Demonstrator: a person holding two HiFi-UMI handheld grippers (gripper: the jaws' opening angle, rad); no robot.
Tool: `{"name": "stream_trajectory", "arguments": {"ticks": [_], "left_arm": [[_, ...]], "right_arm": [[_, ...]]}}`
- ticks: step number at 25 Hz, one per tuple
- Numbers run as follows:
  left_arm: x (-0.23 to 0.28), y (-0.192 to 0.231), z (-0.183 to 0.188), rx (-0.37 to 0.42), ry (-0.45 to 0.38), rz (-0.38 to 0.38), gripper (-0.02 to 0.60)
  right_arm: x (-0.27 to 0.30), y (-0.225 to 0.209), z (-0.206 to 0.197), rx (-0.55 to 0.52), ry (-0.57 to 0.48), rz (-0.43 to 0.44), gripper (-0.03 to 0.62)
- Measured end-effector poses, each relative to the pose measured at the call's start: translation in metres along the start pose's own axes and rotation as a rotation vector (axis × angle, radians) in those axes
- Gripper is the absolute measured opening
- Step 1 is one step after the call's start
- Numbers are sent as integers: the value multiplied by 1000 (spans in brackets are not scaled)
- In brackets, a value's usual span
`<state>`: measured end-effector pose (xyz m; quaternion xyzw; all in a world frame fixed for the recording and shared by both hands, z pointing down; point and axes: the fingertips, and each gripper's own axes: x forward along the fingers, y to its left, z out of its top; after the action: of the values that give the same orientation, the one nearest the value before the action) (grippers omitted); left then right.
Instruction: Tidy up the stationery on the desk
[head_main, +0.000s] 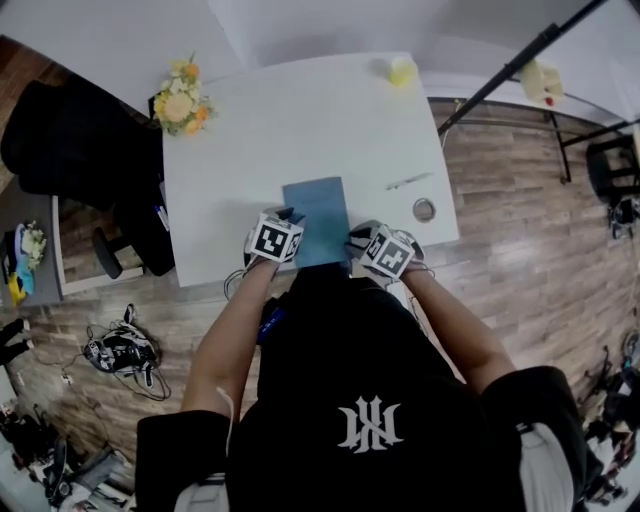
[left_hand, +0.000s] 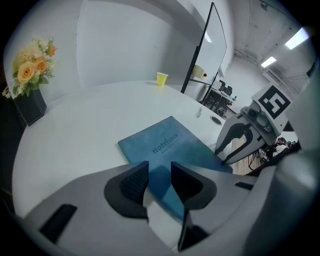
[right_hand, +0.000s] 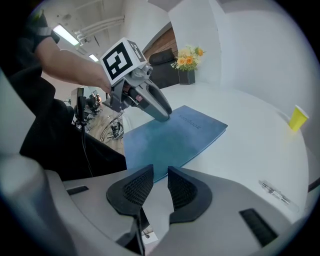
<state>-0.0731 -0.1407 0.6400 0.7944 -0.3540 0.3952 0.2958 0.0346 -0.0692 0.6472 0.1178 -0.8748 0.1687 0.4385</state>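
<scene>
White desk (head_main: 300, 120) on a wood-plank floor fills the head view, and the blue notebook (head_main: 318, 215) lies flat at its 6 o'clock edge, closest to you, its long side running toward 12.

Your left gripper (left_hand: 160, 172) sits at the notebook's 7 o'clock corner. Its jaws are a narrow gap apart, with the blue cover showing through that gap. They are not pressed on it as far as you can see.

Your right gripper (right_hand: 160, 177) is at the notebook's 4 o'clock edge. Its jaws are also narrowly apart, with only bare desk between them and the cover just ahead.

A pen (head_main: 410, 181) lies at 3 o'clock from the notebook, and a small round ring (head_main: 424, 209) is just beside it. A yellow cup (head_main: 401, 70) stands at the desk's 1 o'clock edge, and the flowers (head_main: 180, 100) are at 10 o'clock.
</scene>
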Motion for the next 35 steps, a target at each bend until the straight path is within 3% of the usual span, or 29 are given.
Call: {"name": "stream_trajectory", "arguments": {"ticks": [7, 10, 16, 20, 26, 30, 35], "left_arm": [[-1, 5, 0, 6, 16, -4, 137], [-10, 5, 6, 7, -18, -19, 137], [-44, -12, 40, 50, -187, -82, 113], [-74, -43, 63, 110, -312, -199, 101], [-130, -74, 103, 233, -514, -274, 23], [-165, -84, 123, 264, -616, -323, 3], [-199, -101, 137, 249, -717, -425, 3]], "right_arm": [[-3, -3, 3, -28, -6, -11, 109], [-11, -4, 17, -52, -52, -21, 109], [-46, -12, 67, -73, -227, -39, 109], [-83, -16, 106, -30, -417, -7, 107], [-158, -21, 154, -4, -698, 31, 80], [-208, -24, 167, -30, -820, 22, 62], [-240, -27, 162, -38, -893, -2, 57]]}}
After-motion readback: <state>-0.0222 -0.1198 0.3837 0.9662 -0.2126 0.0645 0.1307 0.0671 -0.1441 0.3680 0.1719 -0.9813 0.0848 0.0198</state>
